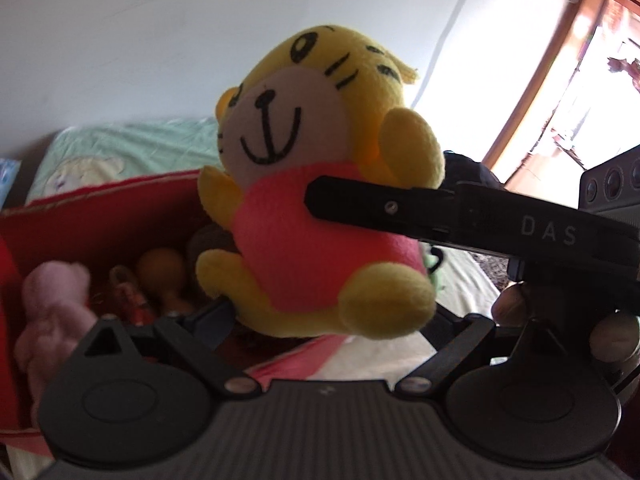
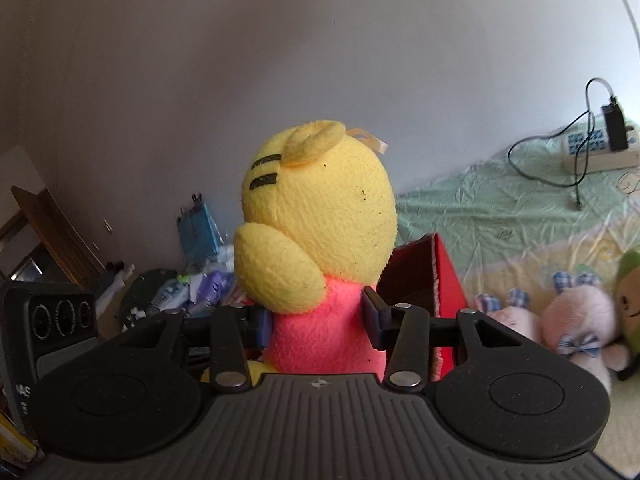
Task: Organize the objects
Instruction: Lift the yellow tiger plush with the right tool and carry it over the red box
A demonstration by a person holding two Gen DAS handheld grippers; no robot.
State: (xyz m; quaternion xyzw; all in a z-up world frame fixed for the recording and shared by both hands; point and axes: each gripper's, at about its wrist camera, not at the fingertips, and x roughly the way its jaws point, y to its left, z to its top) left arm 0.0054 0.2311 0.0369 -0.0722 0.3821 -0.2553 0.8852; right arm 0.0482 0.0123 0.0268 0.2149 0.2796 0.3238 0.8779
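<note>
Yellow tiger plush (image 2: pixel 320 240) is up in the air, clamped by the right gripper (image 2: pixel 320 326) across its pink torso, one pad on each flank, so the soft body is squeezed at its narrowest part and the big head sits above the fingers and does not flop. In the left wrist view the same plush (image 1: pixel 316 184) faces the camera, with one right finger (image 1: pixel 360 204) lying across its chest; it hangs just ahead of the left gripper (image 1: pixel 324 320), over the gap between its fingers. Left fingers look spread wide to either side beneath the plush's feet and I see no contact, so left reads as apart and empty, probably standing by near the box. Red box (image 1: pixel 100 208) sits beyond and to the left of the left fingers, already holding a pink plush (image 1: pixel 52 312) and other small toys, so it looks like the collecting spot; the plush is likely held high to clear the wall before the drop. In the right view the red box (image 2: pixel 448 276) is just behind the right-hand finger, and more soft toys, e.g. a pink bunny (image 2: pixel 576 320), lie on the bed (image 2: pixel 500 208) further right, not yet sorted
</note>
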